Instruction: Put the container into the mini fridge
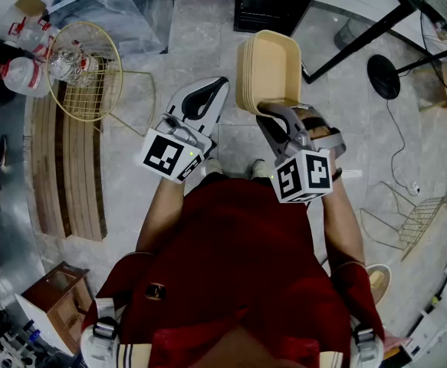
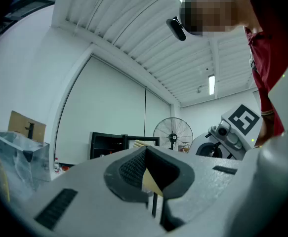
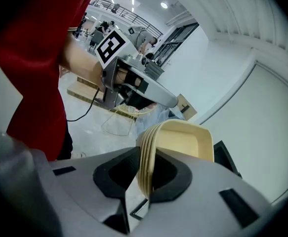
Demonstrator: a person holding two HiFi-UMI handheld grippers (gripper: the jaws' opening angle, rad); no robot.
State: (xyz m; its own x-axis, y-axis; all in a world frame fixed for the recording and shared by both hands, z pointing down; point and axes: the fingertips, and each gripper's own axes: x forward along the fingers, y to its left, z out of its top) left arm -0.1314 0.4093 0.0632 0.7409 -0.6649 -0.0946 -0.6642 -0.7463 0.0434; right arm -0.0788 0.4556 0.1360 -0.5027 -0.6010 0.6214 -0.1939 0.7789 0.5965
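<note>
A stack of beige, tray-like containers [image 1: 267, 69] stands on edge in the air in front of me, and my right gripper [image 1: 275, 112] is shut on its lower rim. In the right gripper view the pads clamp the stacked rims [image 3: 146, 164]. My left gripper [image 1: 206, 92] hangs just left of the stack, not touching it, its jaws shut with nothing held. The black mini fridge [image 1: 273, 2] stands on the floor straight ahead, beyond the containers. In the left gripper view the mini fridge [image 2: 109, 143] shows with its front open.
A gold wire side table [image 1: 85, 67] holding plastic bottles stands at the left, with a wooden slatted bench [image 1: 70, 175] beside it. A floor fan [image 1: 445, 21] and a wire rack [image 1: 415, 221] are at the right. A small wooden box [image 1: 58, 290] sits at lower left.
</note>
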